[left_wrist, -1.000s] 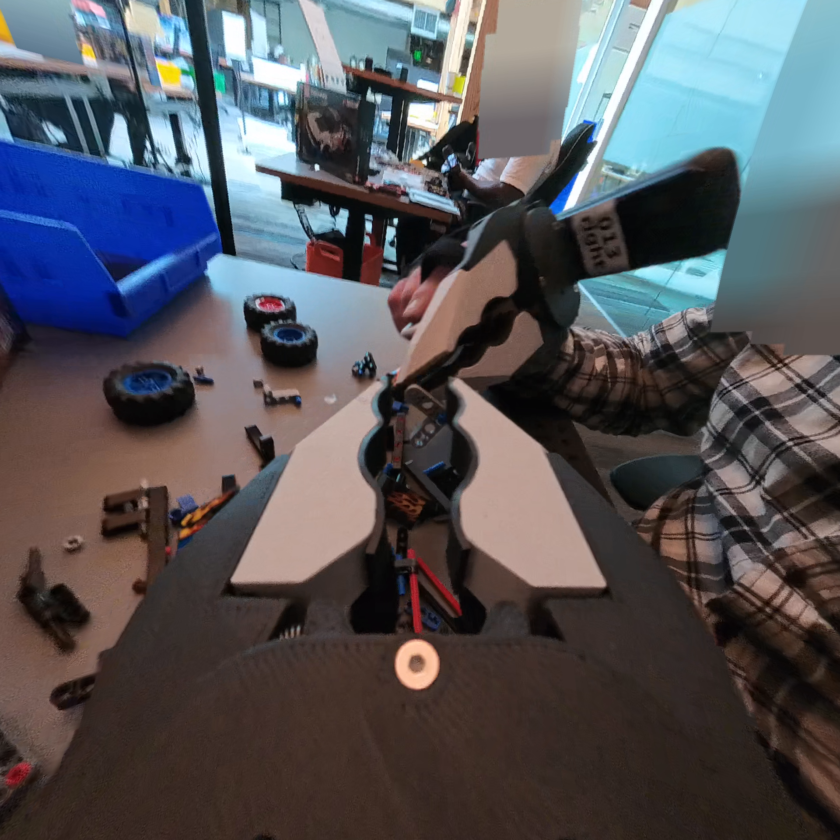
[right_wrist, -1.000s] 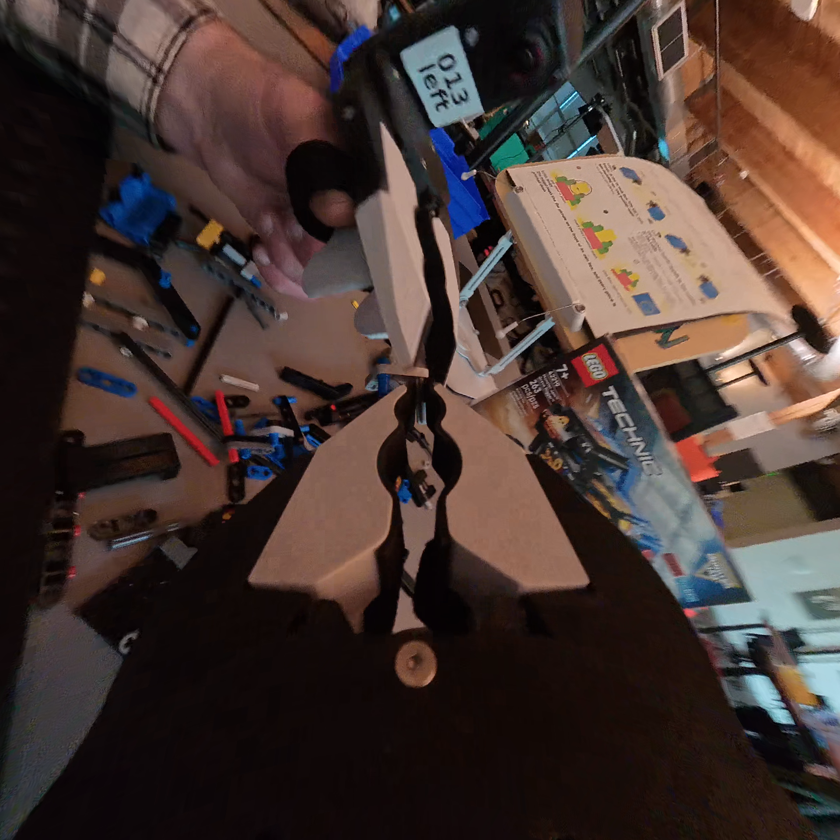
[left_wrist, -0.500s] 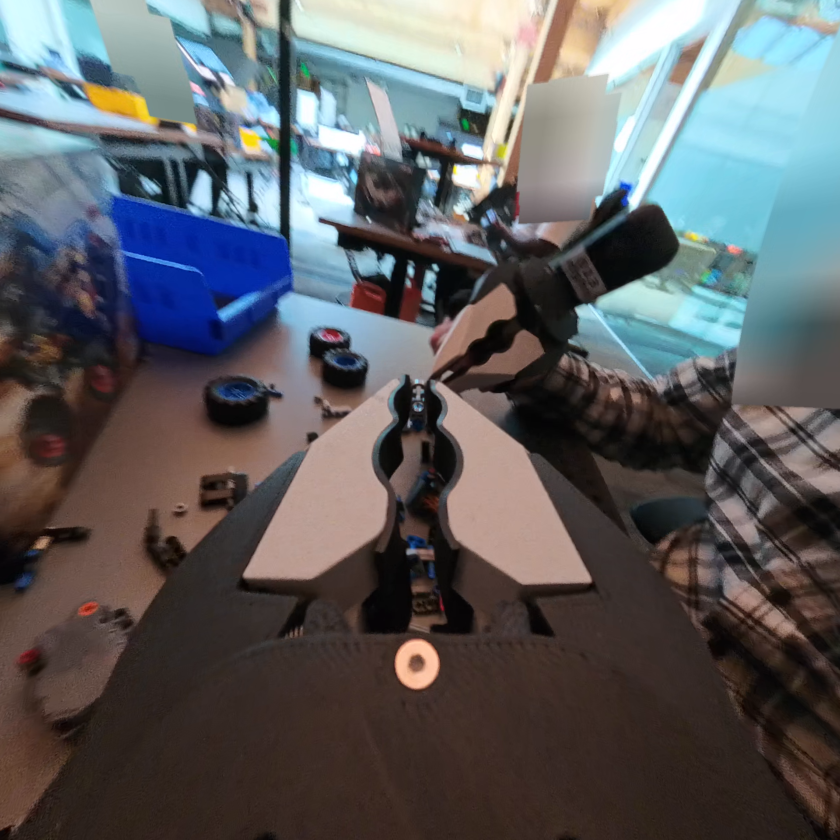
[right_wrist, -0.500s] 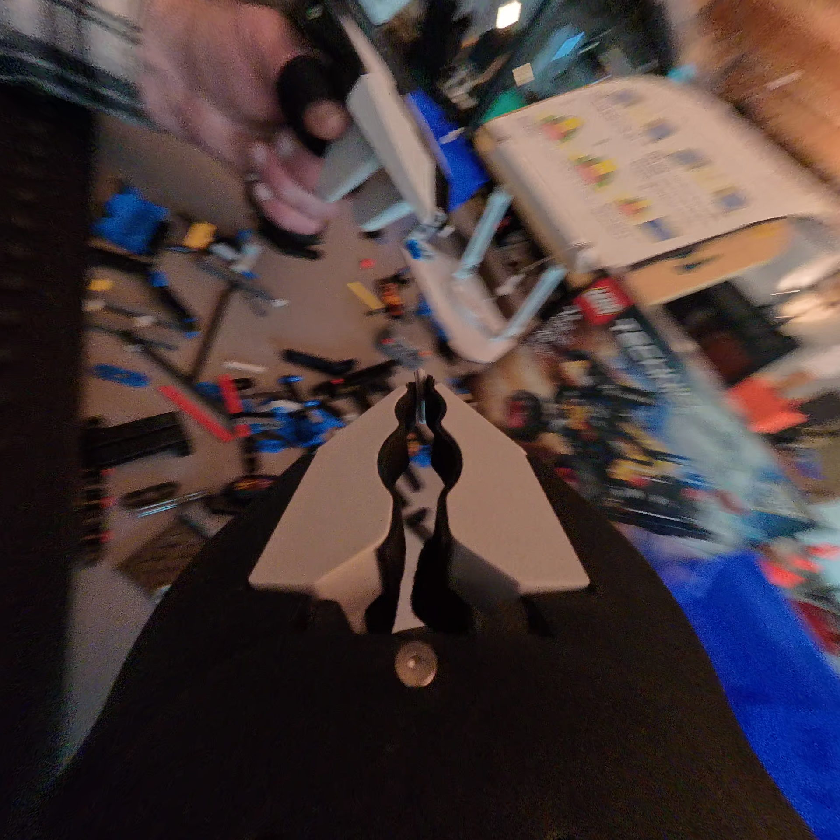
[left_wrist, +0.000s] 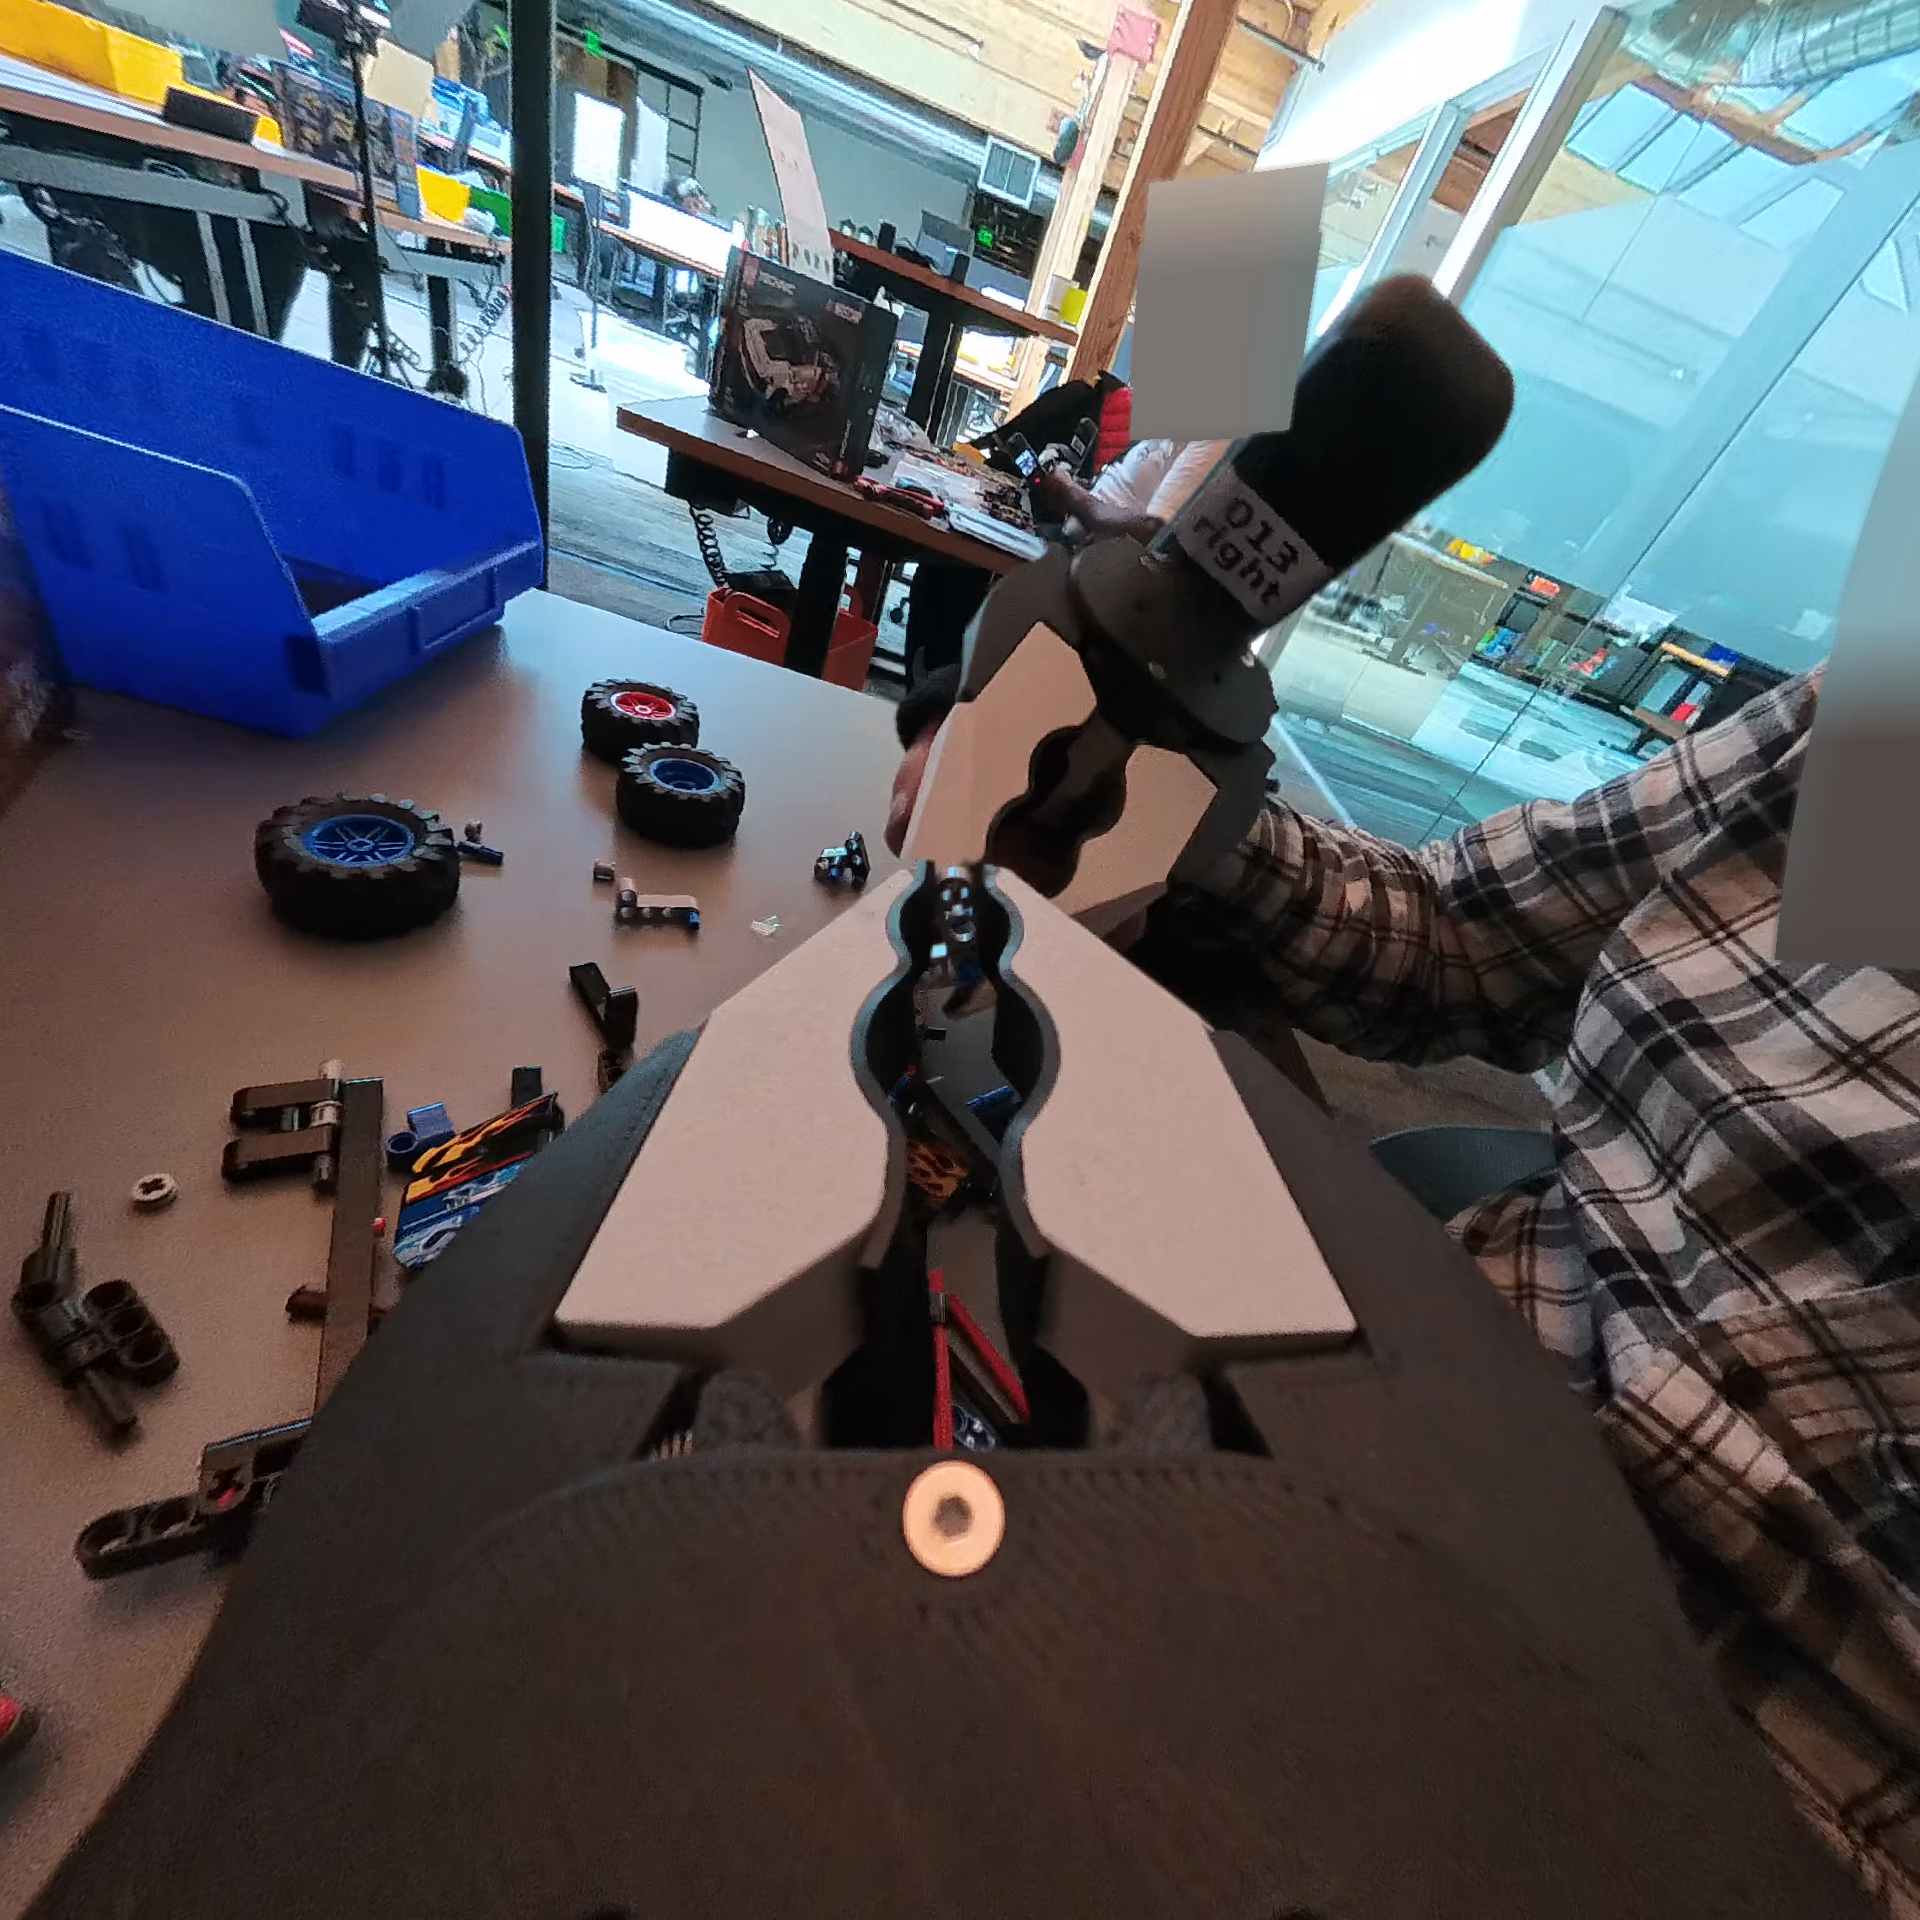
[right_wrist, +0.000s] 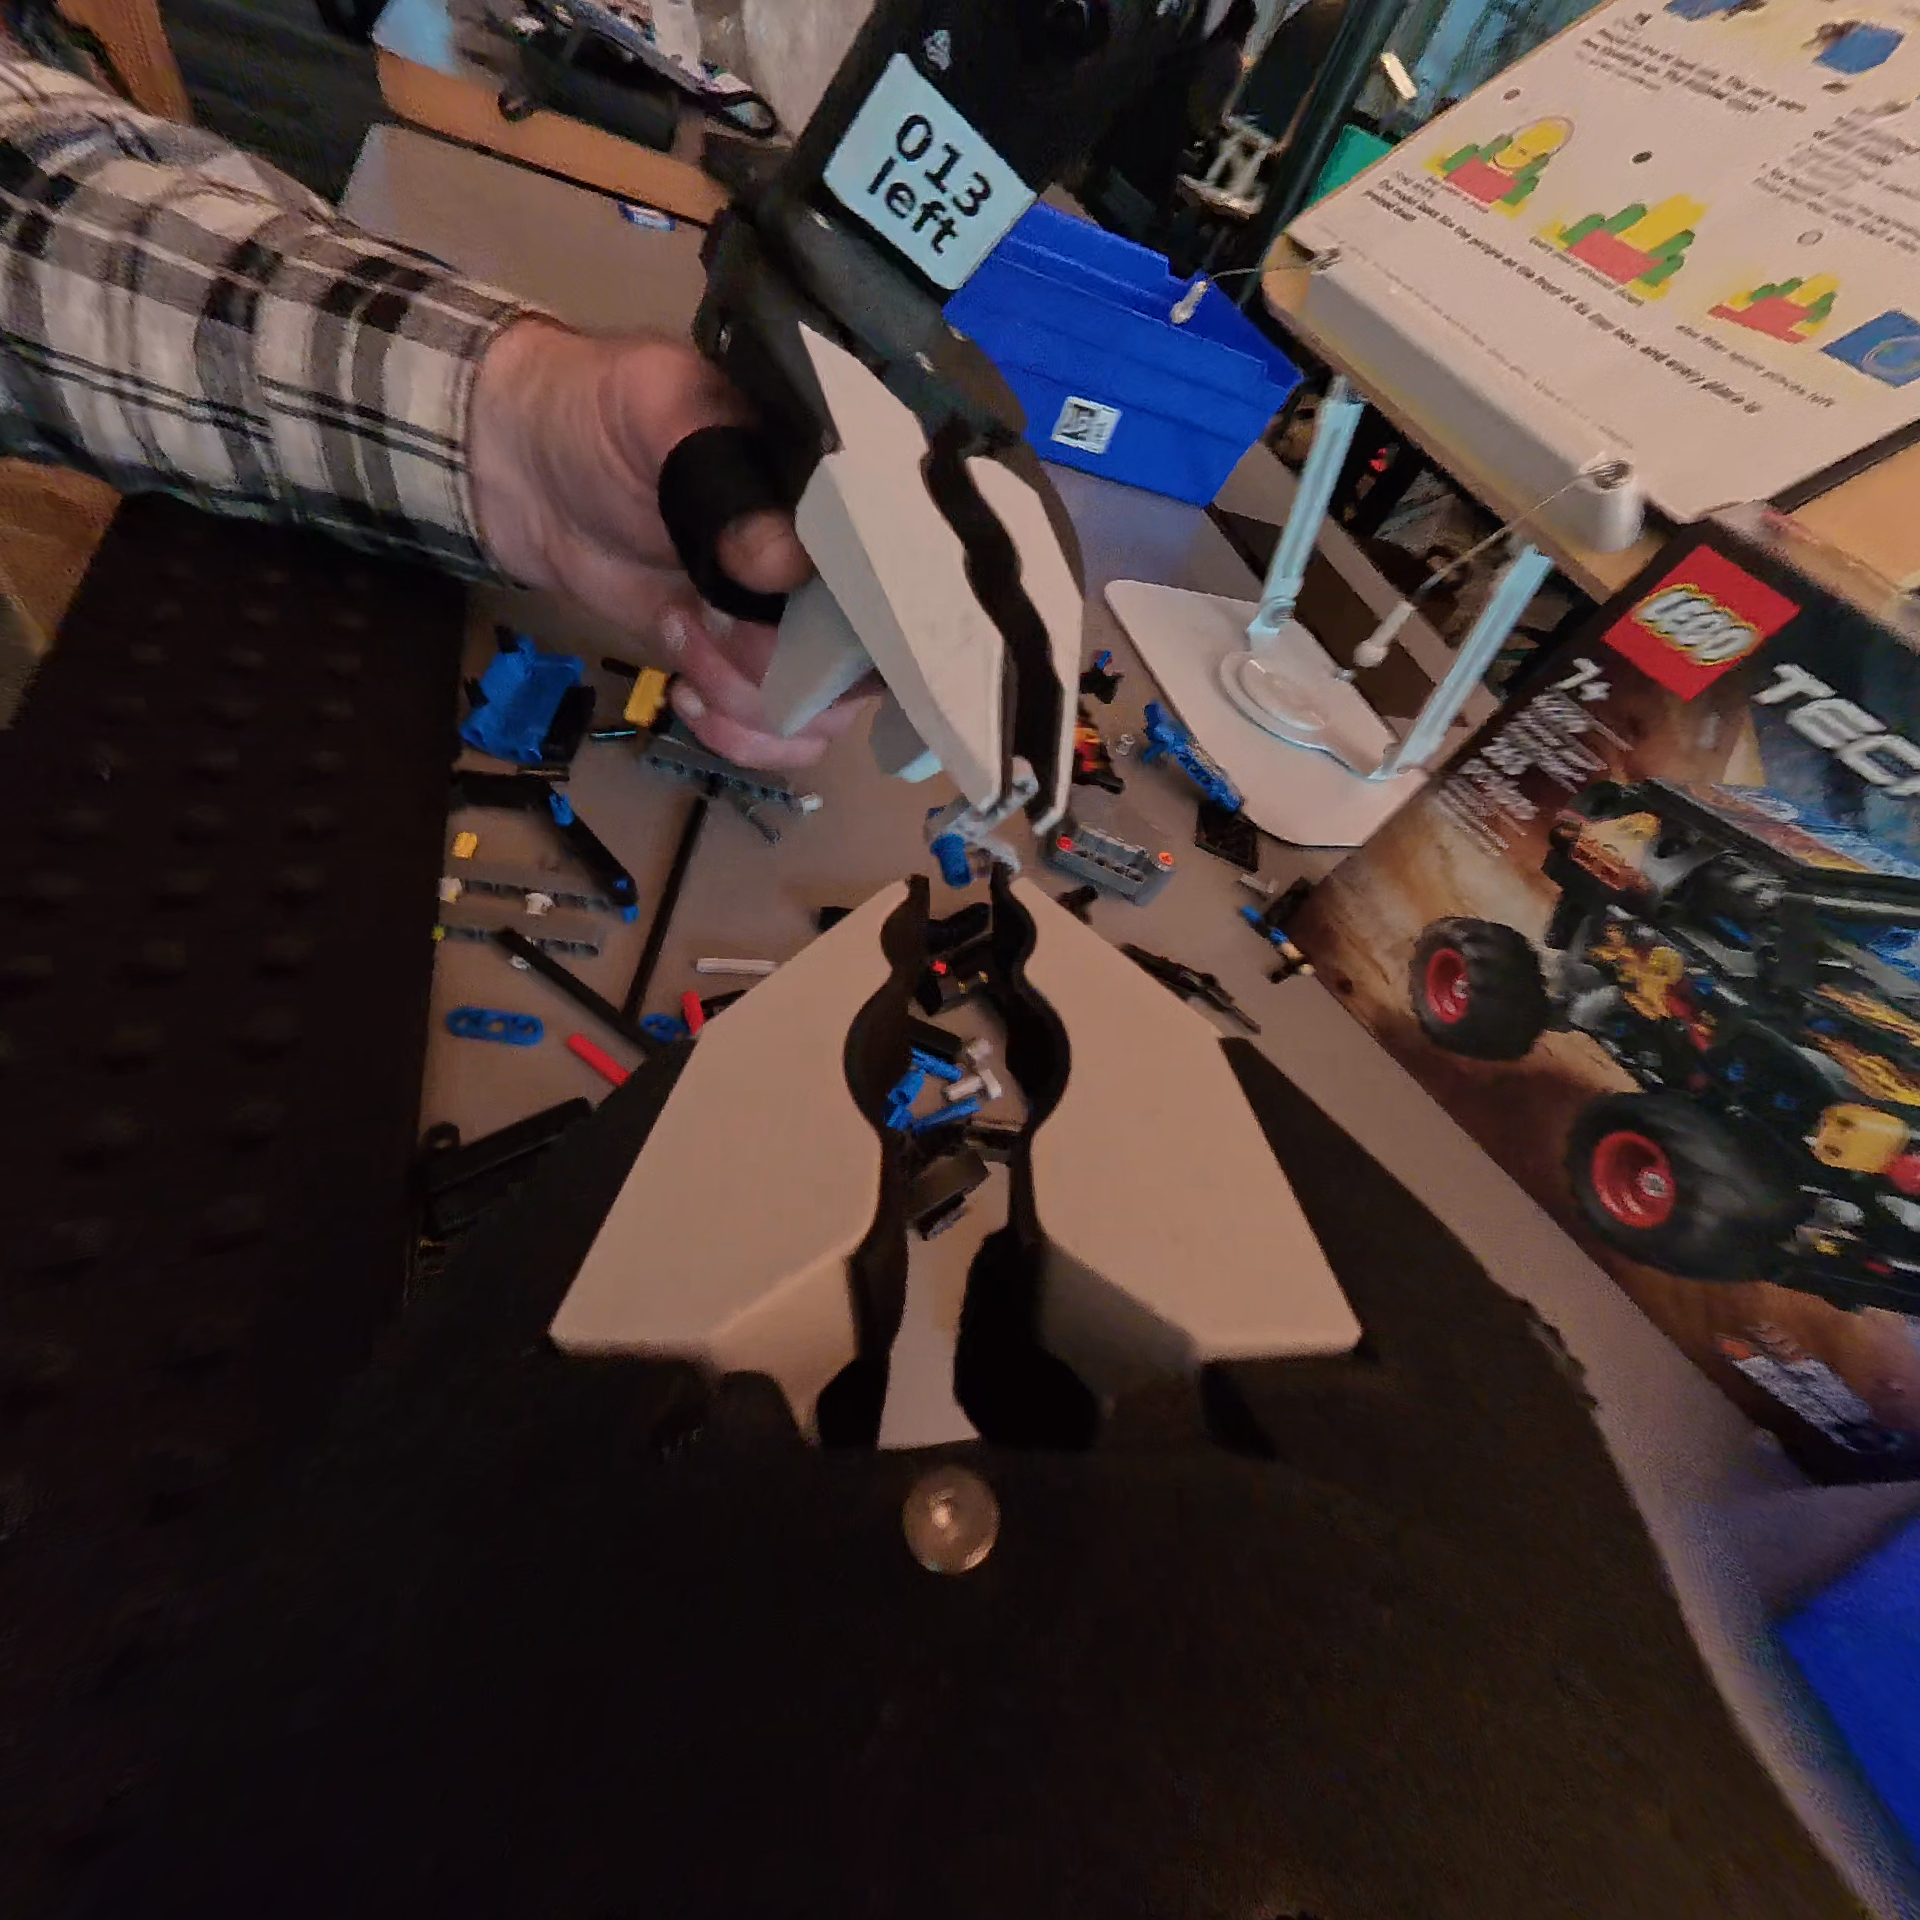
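— While both tools hang over the table (left_wrist: 187, 997), tell me, what does the left gripper (left_wrist: 956, 894) have?

— Its two fingers are pressed together on a small grey piece (right_wrist: 987, 816) with holes. From the other side I see a blue pin (right_wrist: 948, 857) sticking out at the lower end of that piece. The piece is in the air, above the loose parts, at the very tips.

— And the right gripper (right_wrist: 954, 891)?

— Its tips stand a little apart, with a narrow gap, and nothing is between them. They are just below the grey piece and the pin, very near. If they touch it, I cannot tell.

— Who holds them?

— A person in a checked shirt. A hand (right_wrist: 623, 488) grips the left tool, one finger through a black loop.

— What lies around?

— Near the far side of the table are three black wheels: a big one with a blue hub (left_wrist: 355, 862), a smaller blue one (left_wrist: 681, 792), and one with a red hub (left_wrist: 638, 717) just behind it. A blue bin (left_wrist: 239, 540) stands behind them. Many small black, blue and red parts are scattered. On the other side stands a toy truck box (right_wrist: 1662, 987), beside a white stand (right_wrist: 1299, 707) that carries an open booklet (right_wrist: 1621, 229).
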